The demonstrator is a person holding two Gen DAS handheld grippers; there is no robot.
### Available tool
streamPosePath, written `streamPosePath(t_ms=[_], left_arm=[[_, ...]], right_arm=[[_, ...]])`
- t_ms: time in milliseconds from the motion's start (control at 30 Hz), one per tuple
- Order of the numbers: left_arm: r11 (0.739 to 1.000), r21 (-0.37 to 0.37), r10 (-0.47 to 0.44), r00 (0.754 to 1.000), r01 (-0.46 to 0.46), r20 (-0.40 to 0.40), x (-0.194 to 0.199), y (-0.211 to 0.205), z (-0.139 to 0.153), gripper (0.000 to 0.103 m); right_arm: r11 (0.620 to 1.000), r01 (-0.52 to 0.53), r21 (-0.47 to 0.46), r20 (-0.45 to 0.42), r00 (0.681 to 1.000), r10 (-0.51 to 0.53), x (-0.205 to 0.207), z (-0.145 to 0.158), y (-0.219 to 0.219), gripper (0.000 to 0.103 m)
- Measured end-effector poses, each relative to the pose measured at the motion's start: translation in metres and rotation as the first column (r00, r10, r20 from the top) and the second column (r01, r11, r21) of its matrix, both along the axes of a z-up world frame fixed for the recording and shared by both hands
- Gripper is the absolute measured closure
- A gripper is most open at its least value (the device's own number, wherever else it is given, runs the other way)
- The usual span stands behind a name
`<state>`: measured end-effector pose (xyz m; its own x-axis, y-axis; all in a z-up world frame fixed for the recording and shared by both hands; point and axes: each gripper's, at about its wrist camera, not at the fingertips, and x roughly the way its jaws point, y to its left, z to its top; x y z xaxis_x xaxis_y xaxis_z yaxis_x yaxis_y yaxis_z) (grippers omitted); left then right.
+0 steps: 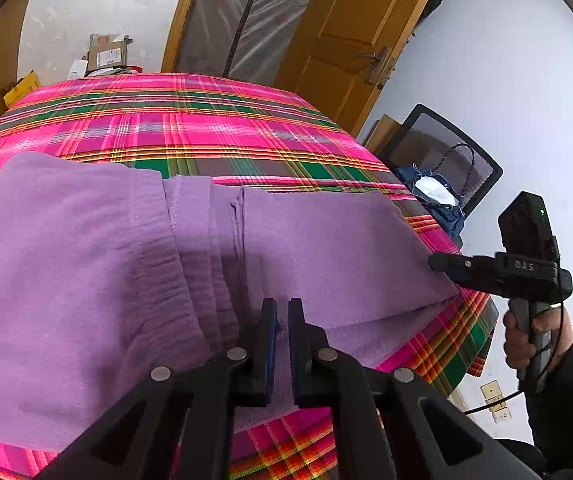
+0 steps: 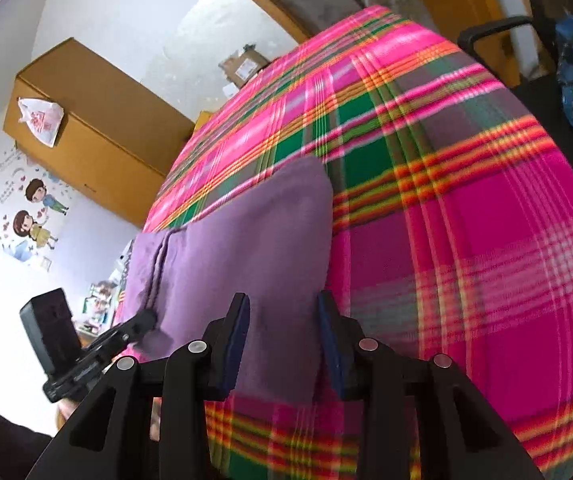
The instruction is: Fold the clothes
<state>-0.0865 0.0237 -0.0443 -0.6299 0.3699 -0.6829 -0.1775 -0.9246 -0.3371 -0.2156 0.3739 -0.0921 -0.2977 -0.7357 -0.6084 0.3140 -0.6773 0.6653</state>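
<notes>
Pink plaid cloth covers the table, and the purple sweater lies on it already doubled in layers, perhaps one fold remaining. Left gripper pinches its near edge; right gripper stands spread over its end.

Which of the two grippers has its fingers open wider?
The right gripper: a wide gap spans the purple garment. The left gripper has its fingers nearly together, pinching the garment.
</notes>
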Motion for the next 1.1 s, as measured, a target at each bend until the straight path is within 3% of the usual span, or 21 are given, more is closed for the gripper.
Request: streamPosePath(t_ms=[233,433,533,1100], left_arm=[[1.000,0.009,0.002,1.000,-0.002,0.002,0.000,-0.002,-0.002,0.098],[1.000,0.014,0.003,1.000,-0.003,0.001,0.000,-0.002,-0.002,0.098],[1.000,0.014,0.005,1.000,-0.005,0.001,0.000,-0.002,-0.002,0.098],[1.000,0.001,0.002,0.999,-0.002,-0.032,-0.006,0.000,0.004,0.098]], right_arm=[[0.994,-0.001,-0.106,0.176,0.984,0.019,0.007,-0.010,0.012,0.067],[0.986,0.029,-0.165,0.229,0.973,0.009,0.001,-0.014,0.013,0.066],[0.979,0.051,-0.197,0.220,0.976,-0.007,-0.004,-0.014,0.011,0.066],[0.991,0.086,-0.107,0.128,0.989,-0.072,-0.003,-0.008,-0.011,0.065]])
